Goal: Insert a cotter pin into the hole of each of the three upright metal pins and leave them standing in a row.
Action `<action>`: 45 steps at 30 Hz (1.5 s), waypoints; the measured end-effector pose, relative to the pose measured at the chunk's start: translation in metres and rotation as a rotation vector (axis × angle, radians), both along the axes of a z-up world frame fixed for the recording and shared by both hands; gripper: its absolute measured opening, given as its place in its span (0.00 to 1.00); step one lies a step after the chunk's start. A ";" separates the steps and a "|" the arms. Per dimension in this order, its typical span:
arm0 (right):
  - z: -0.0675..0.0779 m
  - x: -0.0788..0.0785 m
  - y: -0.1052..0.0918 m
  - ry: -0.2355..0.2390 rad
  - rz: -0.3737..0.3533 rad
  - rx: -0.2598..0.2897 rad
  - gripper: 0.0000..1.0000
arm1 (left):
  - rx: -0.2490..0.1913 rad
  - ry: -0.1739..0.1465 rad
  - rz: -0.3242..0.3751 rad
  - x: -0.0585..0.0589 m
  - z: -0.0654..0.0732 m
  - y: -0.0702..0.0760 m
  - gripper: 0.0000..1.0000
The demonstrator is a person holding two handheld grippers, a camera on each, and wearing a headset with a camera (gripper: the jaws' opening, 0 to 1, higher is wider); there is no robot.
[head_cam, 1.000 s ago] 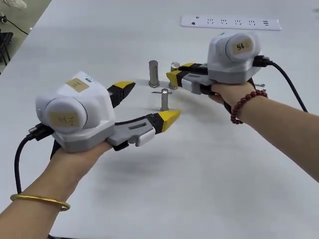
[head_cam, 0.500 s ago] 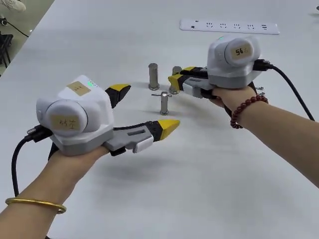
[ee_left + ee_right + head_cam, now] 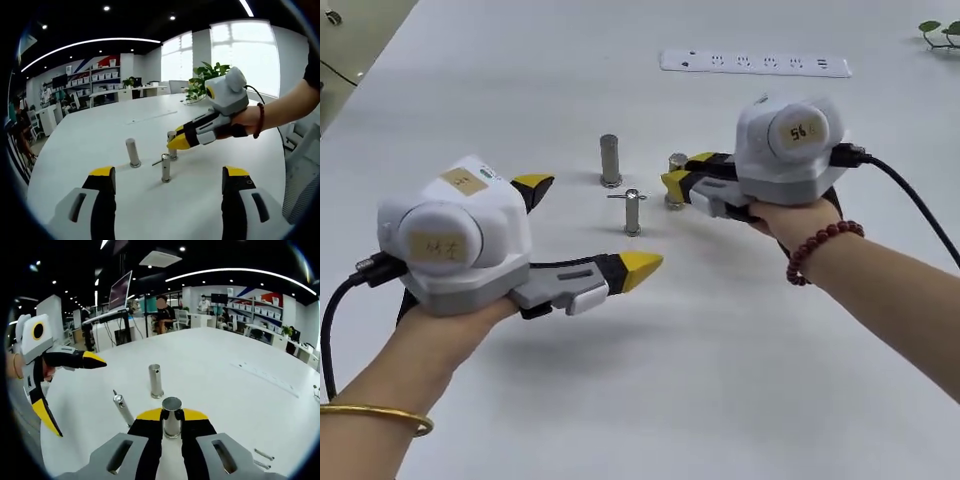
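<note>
Three upright metal pins stand on the white table (image 3: 720, 350). The far pin (image 3: 610, 160) (image 3: 156, 381) is bare. The middle pin (image 3: 633, 212) (image 3: 166, 167) has a cotter pin (image 3: 618, 196) through its hole. My right gripper (image 3: 675, 182) (image 3: 171, 415) is shut on the third pin (image 3: 171, 422) (image 3: 172, 145), its yellow tips on either side of it. My left gripper (image 3: 587, 225) (image 3: 169, 172) is open, nearer to me than the pins, and holds nothing.
A white power strip (image 3: 755, 63) lies at the far side of the table. Loose cotter pins (image 3: 263, 455) lie to the right of my right gripper. A plant (image 3: 940, 30) shows at the far right corner.
The head view has shifted. My left gripper has drawn back a little from the middle pin, still open. My right gripper stays on its pin.
</note>
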State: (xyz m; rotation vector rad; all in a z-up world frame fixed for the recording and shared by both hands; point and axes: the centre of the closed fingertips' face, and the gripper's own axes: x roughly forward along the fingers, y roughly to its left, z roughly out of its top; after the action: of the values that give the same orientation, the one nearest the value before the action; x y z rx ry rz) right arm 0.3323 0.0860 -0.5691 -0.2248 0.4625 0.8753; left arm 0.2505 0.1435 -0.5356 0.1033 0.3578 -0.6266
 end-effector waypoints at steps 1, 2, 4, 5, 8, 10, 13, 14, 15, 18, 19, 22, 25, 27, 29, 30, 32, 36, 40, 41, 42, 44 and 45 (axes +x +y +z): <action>0.001 -0.003 -0.002 0.000 -0.004 -0.002 0.08 | 0.000 -0.001 -0.002 0.000 0.001 0.000 0.87; 0.002 -0.006 -0.004 -0.002 -0.005 -0.004 0.08 | 0.000 0.000 -0.003 -0.001 0.001 -0.001 0.87; 0.003 -0.010 -0.009 -0.004 -0.010 -0.009 0.08 | 0.000 0.000 -0.001 -0.002 0.002 -0.001 0.87; 0.003 -0.011 -0.011 -0.004 -0.011 -0.010 0.08 | -0.001 0.000 -0.002 -0.003 0.003 -0.001 0.87; 0.006 -0.021 -0.014 -0.001 -0.022 -0.008 0.08 | 0.000 0.001 -0.002 -0.005 0.004 -0.001 0.87; 0.008 -0.027 -0.017 -0.001 -0.032 -0.005 0.08 | 0.001 0.001 -0.005 -0.007 0.005 -0.002 0.87; 0.011 -0.035 -0.020 0.003 -0.045 -0.003 0.08 | 0.003 -0.001 -0.009 -0.009 0.006 -0.003 0.87; 0.011 -0.036 -0.021 0.005 -0.050 -0.004 0.08 | 0.004 -0.001 -0.011 -0.010 0.007 -0.003 0.87; 0.011 -0.039 -0.022 0.003 -0.056 -0.009 0.08 | 0.005 -0.001 -0.012 -0.011 0.007 -0.003 0.87; 0.011 -0.046 -0.024 0.003 -0.058 -0.016 0.08 | -0.001 0.000 -0.009 -0.012 0.009 -0.003 0.86; 0.010 -0.048 -0.024 0.008 -0.061 -0.014 0.08 | -0.002 -0.002 -0.008 -0.013 0.010 -0.003 0.86; 0.008 -0.055 -0.026 0.013 -0.068 -0.016 0.08 | 0.005 -0.007 -0.006 -0.014 0.011 -0.002 0.85; 0.007 -0.060 -0.027 0.022 -0.074 -0.013 0.08 | 0.007 -0.005 -0.008 -0.017 0.012 -0.002 0.84; 0.006 -0.063 -0.027 0.026 -0.077 -0.008 0.08 | 0.017 -0.004 -0.009 -0.019 0.011 -0.001 0.84; 0.006 -0.066 -0.027 0.027 -0.078 -0.008 0.08 | 0.022 -0.005 -0.012 -0.019 0.012 -0.002 0.83; 0.005 -0.066 -0.027 0.027 -0.077 -0.008 0.08 | 0.022 -0.005 -0.012 -0.020 0.012 -0.002 0.83; 0.005 -0.069 -0.027 0.029 -0.080 -0.003 0.08 | 0.018 -0.006 -0.015 -0.021 0.013 -0.003 0.83; 0.004 -0.072 -0.027 0.032 -0.079 0.003 0.08 | 0.022 -0.009 -0.020 -0.022 0.013 -0.003 0.83; 0.003 -0.073 -0.027 0.035 -0.081 0.005 0.08 | 0.028 -0.014 -0.024 -0.022 0.014 -0.004 0.82; 0.002 -0.073 -0.027 0.035 -0.079 0.002 0.08 | 0.029 -0.015 -0.025 -0.022 0.014 -0.005 0.82; 0.002 -0.074 -0.027 0.035 -0.078 0.002 0.08 | 0.028 -0.014 -0.026 -0.022 0.014 -0.005 0.82; 0.000 -0.074 -0.027 0.033 -0.076 0.000 0.08 | 0.030 -0.015 -0.028 -0.022 0.014 -0.006 0.82; 0.000 -0.074 -0.027 0.033 -0.077 -0.002 0.08 | 0.031 -0.015 -0.028 -0.022 0.014 -0.006 0.82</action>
State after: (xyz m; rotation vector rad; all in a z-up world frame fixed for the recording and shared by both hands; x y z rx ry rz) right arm 0.2580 0.0589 -0.5696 -0.1940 0.4995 0.8042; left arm 0.2280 0.1380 -0.5220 0.1428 0.3525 -0.6481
